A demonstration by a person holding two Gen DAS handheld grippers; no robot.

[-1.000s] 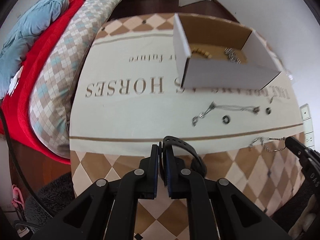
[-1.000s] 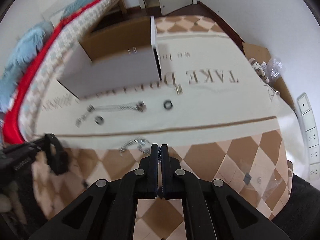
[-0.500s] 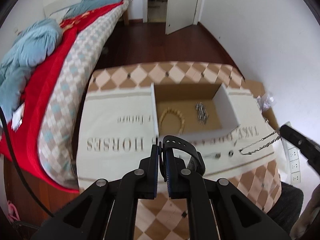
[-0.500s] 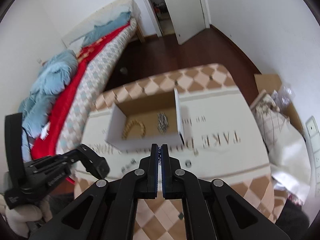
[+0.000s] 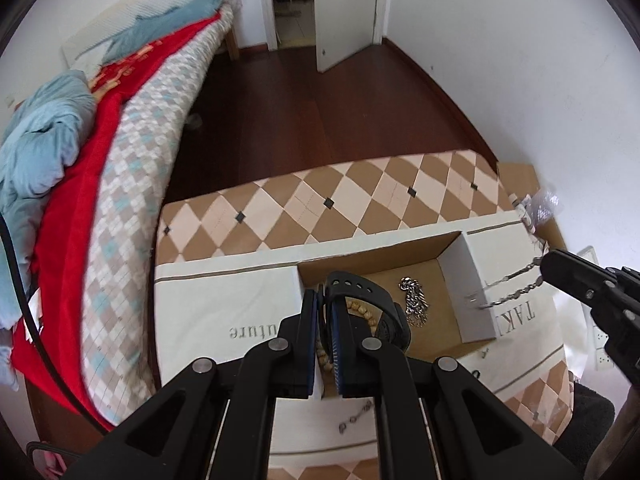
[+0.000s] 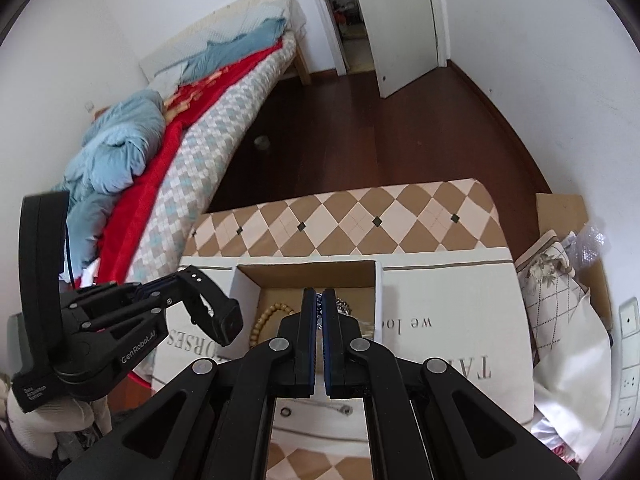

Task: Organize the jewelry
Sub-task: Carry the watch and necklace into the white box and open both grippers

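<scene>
My left gripper (image 5: pixel 323 300) is clamped on a black rubbery watch (image 5: pixel 372 300), its perforated strap arching up over the open cardboard box (image 5: pixel 474 300), low centre of the left view. Inside on the brown floor sit a wooden bead bracelet (image 6: pixel 268 316) and a bunched silver chain (image 5: pixel 414 306). To the right, my right gripper (image 5: pixel 546 266) pinches a thin silver link chain (image 5: pixel 508 288) that dangles over the box's white right wall. The right view shows only a glint of that chain between near-shut fingers; the left view shows it hanging. Below the box, a few small pieces (image 5: pixel 354 420) lie on the cream printed cloth (image 5: pixel 224 304). Bare checkered tabletop (image 5: pixel 320 208) runs behind the box to the far edge.
</scene>
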